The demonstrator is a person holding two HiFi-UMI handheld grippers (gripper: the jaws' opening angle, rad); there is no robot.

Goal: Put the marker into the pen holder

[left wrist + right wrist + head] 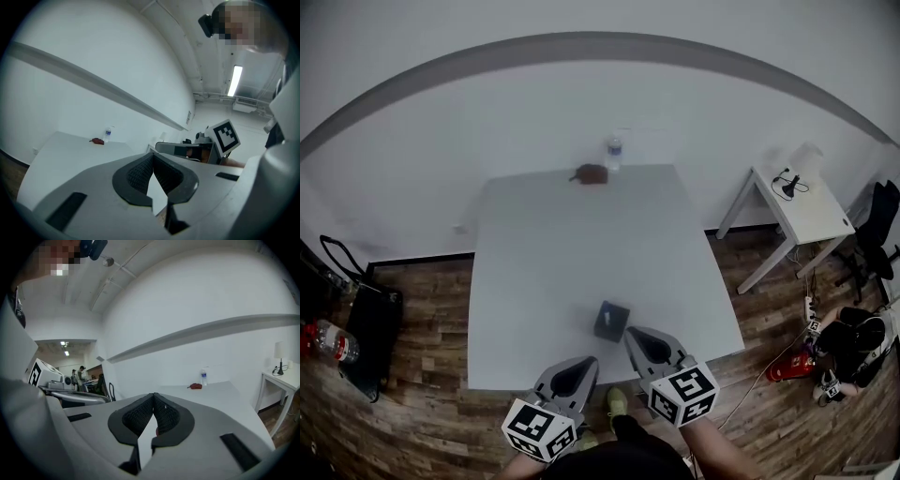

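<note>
The pen holder [610, 321], a dark square box, stands on the white table [544, 272] near its front edge. My right gripper [631, 332] is shut, its tips just right of the holder. In the right gripper view the right gripper [153, 395] has its pads meeting at the tip, and a small red patch shows low in the gap; I cannot tell what it is. My left gripper [585, 361] hovers at the table's front edge, left of the holder. The left gripper [153, 156] is shut with nothing in it. No marker is clearly in view.
A water bottle [614, 153] and a small red-brown object [592, 174] sit at the table's far edge. A white side table [802, 211] with a lamp stands to the right. A black bag [366, 328] lies on the floor at left; cables and gear lie at right.
</note>
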